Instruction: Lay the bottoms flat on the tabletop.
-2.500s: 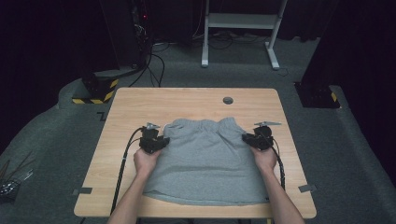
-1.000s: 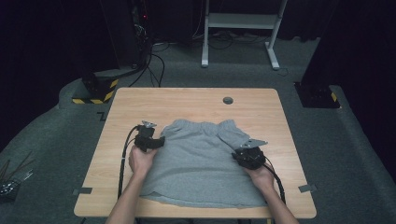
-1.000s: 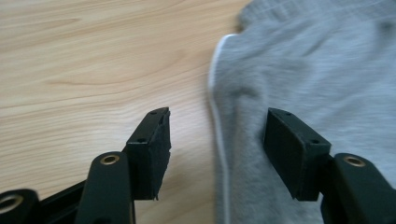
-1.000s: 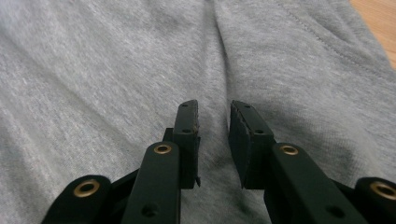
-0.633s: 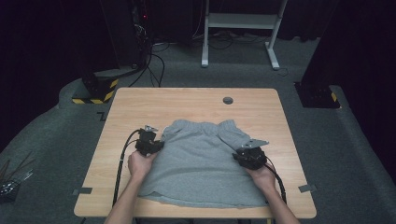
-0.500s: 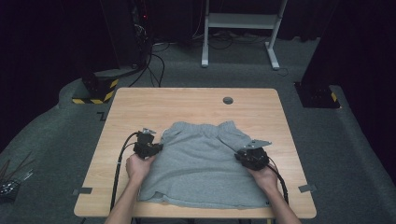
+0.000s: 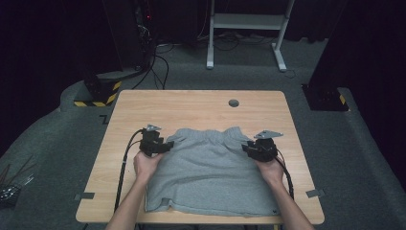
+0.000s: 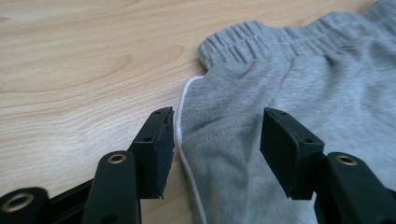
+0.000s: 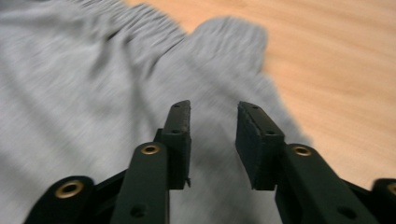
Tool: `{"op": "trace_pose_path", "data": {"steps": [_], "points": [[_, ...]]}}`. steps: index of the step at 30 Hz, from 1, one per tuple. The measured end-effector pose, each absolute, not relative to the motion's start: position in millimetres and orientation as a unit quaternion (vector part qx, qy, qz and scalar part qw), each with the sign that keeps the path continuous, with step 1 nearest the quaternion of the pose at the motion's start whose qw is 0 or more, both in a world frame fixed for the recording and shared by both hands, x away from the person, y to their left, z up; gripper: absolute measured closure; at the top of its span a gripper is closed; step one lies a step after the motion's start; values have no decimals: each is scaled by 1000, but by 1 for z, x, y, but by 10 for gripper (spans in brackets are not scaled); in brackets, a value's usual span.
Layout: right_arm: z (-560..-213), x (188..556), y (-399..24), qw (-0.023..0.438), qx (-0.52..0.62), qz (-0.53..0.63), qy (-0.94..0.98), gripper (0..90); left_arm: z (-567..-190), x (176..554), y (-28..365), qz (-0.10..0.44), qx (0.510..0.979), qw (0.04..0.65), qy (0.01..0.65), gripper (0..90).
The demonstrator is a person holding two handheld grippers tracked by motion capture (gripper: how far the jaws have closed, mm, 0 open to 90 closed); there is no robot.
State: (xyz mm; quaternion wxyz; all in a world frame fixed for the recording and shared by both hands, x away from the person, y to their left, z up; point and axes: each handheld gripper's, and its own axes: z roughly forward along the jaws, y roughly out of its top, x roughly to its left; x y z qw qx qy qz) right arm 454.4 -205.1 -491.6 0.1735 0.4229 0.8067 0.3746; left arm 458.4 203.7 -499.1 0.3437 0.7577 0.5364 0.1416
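Grippers first, from the left: our left gripper (image 7: 154,142) sits at the left side seam of the grey shorts (image 7: 210,172), just below the waistband, and in the left gripper view (image 8: 215,140) its jaws stand wide, straddling the white-piped edge with nothing pinched. Our right gripper (image 7: 261,147) rests on the cloth at the opposite side, near the right end of the waistband; in the right gripper view (image 9: 212,140) its jaws stand narrower but still parted, with grey fabric under them and none held between.

Compared with a couple of seconds ago, both grippers have drawn toward the near edge of the table (image 7: 143,103), and the shorts lie flat across the near half, hem close to that edge. We judge this a repositioning: no hold is made yet, so any fold or lift still waits on the jaws closing.
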Motion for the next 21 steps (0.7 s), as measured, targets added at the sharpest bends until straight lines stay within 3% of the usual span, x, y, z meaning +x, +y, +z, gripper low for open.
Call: {"op": "trace_pose_path", "data": {"steps": [4,9,10,11,12,14,17,18,21], "points": [[-495,473,-196,189,442,354,803,535,-504,469,195,138,766,330,535,490],[-504,488,-191,180,465,320,806,510,-502,475,186,131,782,305,527,594],[-509,492,-188,165,466,306,813,599,-501,476,181,134,793,289,518,662],[-509,492,-188,165,466,306,813,599,-501,476,181,134,793,289,518,701],[-509,492,-187,160,463,308,815,679,-502,476,179,131,799,282,515,701],[-505,494,-179,167,436,277,840,874,-498,478,174,141,806,275,505,802],[-502,494,-177,175,429,265,845,887,-490,476,174,174,806,280,493,839],[-492,495,-181,194,433,277,836,891,-477,475,175,215,802,288,476,841],[-472,494,-187,223,436,302,818,892,-461,474,175,262,783,316,467,840]]}}
